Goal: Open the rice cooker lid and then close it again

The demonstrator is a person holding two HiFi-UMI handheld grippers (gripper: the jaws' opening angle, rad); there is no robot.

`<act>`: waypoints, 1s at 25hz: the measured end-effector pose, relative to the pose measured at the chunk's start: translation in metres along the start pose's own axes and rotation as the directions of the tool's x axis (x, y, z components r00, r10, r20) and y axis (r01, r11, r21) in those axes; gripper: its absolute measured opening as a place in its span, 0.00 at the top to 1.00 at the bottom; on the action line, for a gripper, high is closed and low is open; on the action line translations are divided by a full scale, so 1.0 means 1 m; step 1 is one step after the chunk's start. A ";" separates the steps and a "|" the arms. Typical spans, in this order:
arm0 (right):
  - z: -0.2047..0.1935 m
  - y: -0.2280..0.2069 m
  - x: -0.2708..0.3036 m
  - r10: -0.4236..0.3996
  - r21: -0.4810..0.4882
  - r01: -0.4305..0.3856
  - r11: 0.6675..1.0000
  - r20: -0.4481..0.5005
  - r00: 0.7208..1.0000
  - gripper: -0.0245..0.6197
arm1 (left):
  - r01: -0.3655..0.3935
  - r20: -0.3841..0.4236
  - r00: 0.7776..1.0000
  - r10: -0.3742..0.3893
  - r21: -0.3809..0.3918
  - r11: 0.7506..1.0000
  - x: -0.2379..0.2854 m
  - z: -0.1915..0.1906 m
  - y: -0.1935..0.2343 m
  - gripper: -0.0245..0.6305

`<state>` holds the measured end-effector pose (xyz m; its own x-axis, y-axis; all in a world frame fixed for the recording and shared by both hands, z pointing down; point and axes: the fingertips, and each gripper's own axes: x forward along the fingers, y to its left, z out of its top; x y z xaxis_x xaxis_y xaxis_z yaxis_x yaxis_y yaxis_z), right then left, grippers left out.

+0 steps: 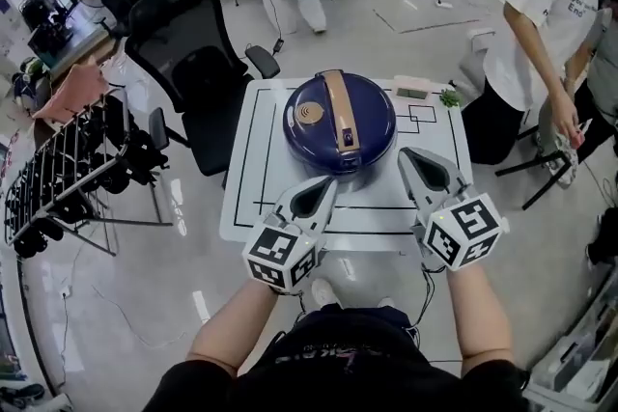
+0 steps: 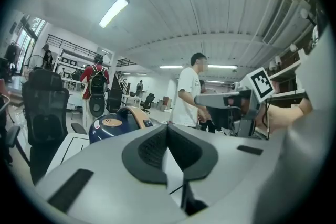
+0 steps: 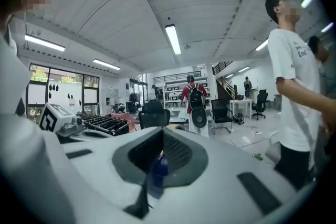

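Note:
The dark blue rice cooker [image 1: 338, 123] with a tan handle strip stands on the white table [image 1: 253, 198], its lid down. In the left gripper view the rice cooker [image 2: 116, 124] shows just beyond the jaws, to the left. My left gripper [image 1: 328, 180] hovers at the cooker's front left, jaws together and empty. At the cooker's front right, my right gripper [image 1: 406, 152] is also shut with nothing in it. The left gripper [image 2: 167, 128] and the right gripper [image 3: 160, 134] each show their pads meeting. A blue sliver of the cooker [image 3: 157, 168] shows low between the right jaws.
A black office chair [image 1: 188, 53] stands at the table's far left. A person in a white shirt [image 1: 541, 14] bends over at the right beside the table. A dark wire rack [image 1: 68, 169] sits on the floor to the left.

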<state>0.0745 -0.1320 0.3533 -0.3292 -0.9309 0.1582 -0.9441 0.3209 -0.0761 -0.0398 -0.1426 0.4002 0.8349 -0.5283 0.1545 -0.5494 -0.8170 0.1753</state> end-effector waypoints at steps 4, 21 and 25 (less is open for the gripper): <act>-0.002 -0.005 -0.037 -0.013 -0.043 0.014 0.999 0.018 1.000 0.96 | -0.043 0.015 0.999 0.042 0.032 0.999 -0.002 0.001 -0.028 0.96; -0.040 -0.014 -0.157 0.212 0.008 -0.212 0.977 0.024 0.977 0.96 | -0.274 0.034 0.961 0.273 0.017 0.962 -0.034 -0.035 -0.171 0.96; -0.041 -0.005 -0.173 0.249 0.007 -0.249 0.968 0.023 0.968 0.96 | -0.309 0.037 0.951 0.308 0.016 0.951 -0.048 -0.037 -0.189 0.96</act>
<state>0.1356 0.0350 0.3671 -0.5534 -0.8254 0.1116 -0.8320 0.5417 -0.1195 0.0227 0.0459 0.3956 0.6255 -0.7626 0.1650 -0.7799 -0.6174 0.1030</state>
